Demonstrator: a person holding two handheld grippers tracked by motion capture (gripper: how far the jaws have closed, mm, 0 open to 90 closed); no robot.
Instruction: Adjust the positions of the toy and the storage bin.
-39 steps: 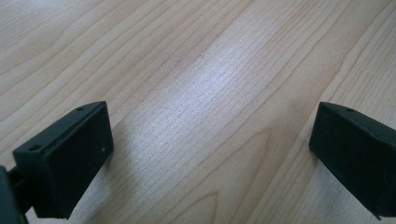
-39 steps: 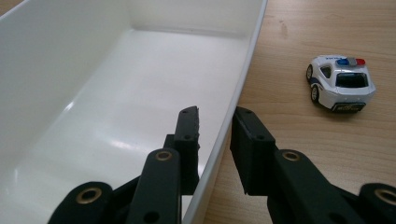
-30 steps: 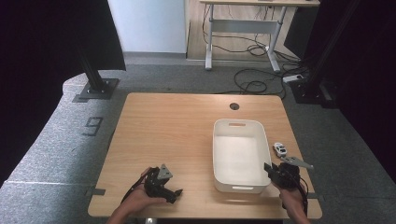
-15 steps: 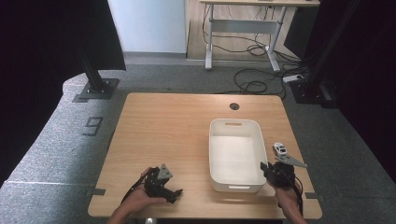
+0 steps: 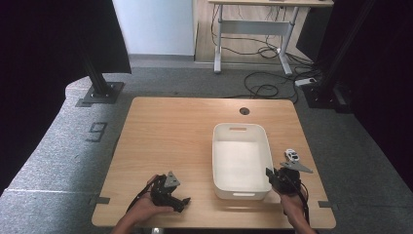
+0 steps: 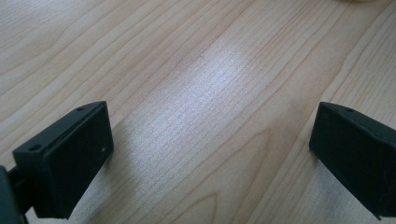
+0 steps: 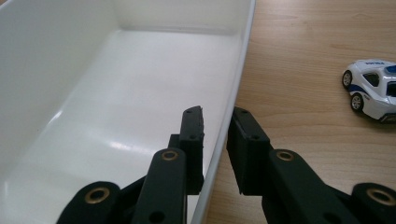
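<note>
The white plastic tub (image 5: 242, 161) is seen on the right half of the wooden table (image 5: 170, 136), its right rim pinched between the nearly closed jaws of the right gripper (image 7: 218, 133), one jaw inside the wall, one outside. A white toy police car (image 7: 371, 88) is noted just beside that rim, apart from it. The left gripper (image 5: 168, 191) is held near the front edge, jaws spread wide over bare wood, nothing gripped.

Tub (image 5: 241, 161): on table (image 5: 170, 136), right half.
Toy car (image 5: 291, 155): on table, just right of tub.
Right gripper (image 7: 217, 128): astride tub's right wall.
</note>
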